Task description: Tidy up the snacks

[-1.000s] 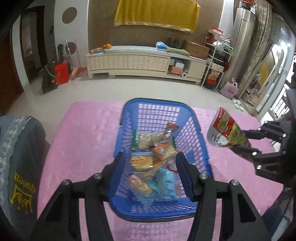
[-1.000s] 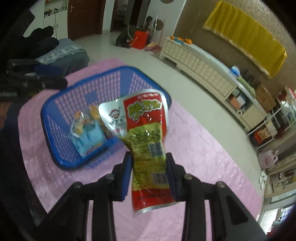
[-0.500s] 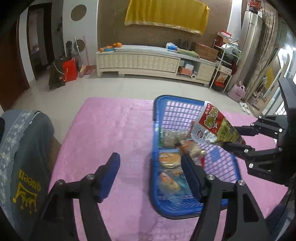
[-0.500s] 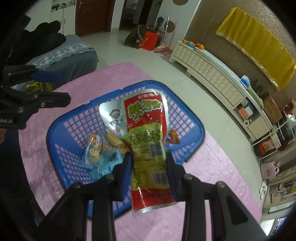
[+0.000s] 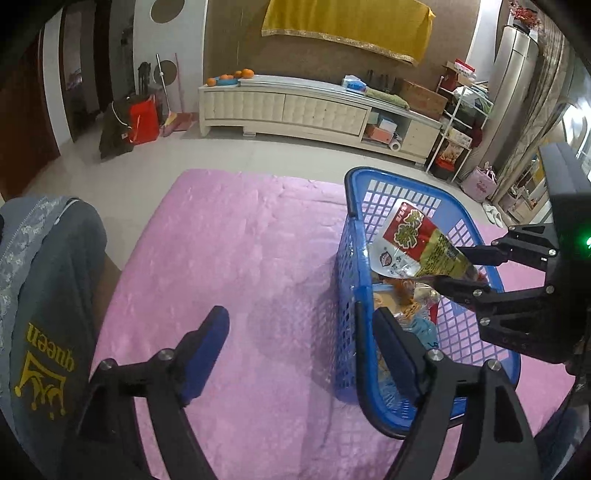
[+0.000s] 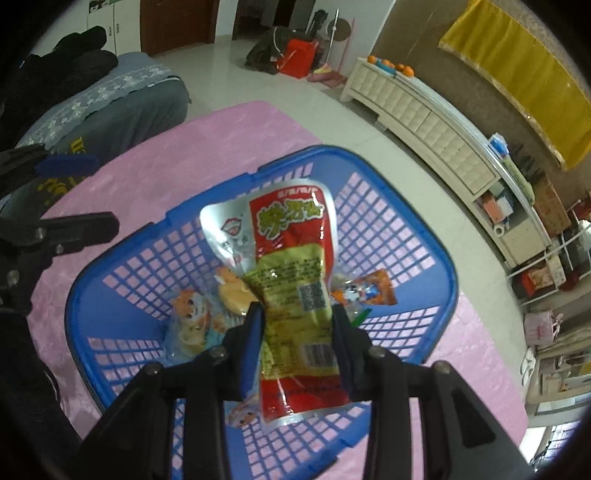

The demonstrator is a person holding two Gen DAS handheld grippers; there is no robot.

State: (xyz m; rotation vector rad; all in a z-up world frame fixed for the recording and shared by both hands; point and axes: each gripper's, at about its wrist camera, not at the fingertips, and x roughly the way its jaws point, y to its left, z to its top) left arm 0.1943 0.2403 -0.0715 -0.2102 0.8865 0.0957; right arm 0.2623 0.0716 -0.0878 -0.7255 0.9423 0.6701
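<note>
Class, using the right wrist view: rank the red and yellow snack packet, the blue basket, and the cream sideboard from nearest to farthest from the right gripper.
1. Red and yellow snack packet: clamped in the right gripper.
2. Blue basket: directly beneath, on the pink cloth.
3. Cream sideboard: far across the floor, upper right.

A pale tiled floor (image 5: 155, 162) runs to a brown far wall (image 5: 236, 44) hung with a yellow cloth (image 5: 347, 22). Against it stands a long cream cabinet (image 5: 284, 107) with oranges (image 5: 236, 75) at its left end. A red bag (image 5: 142, 118) sits left, a wire shelf rack (image 5: 461, 122) right. Pink quilted cloth (image 5: 229, 251) covers the near surface.
</note>
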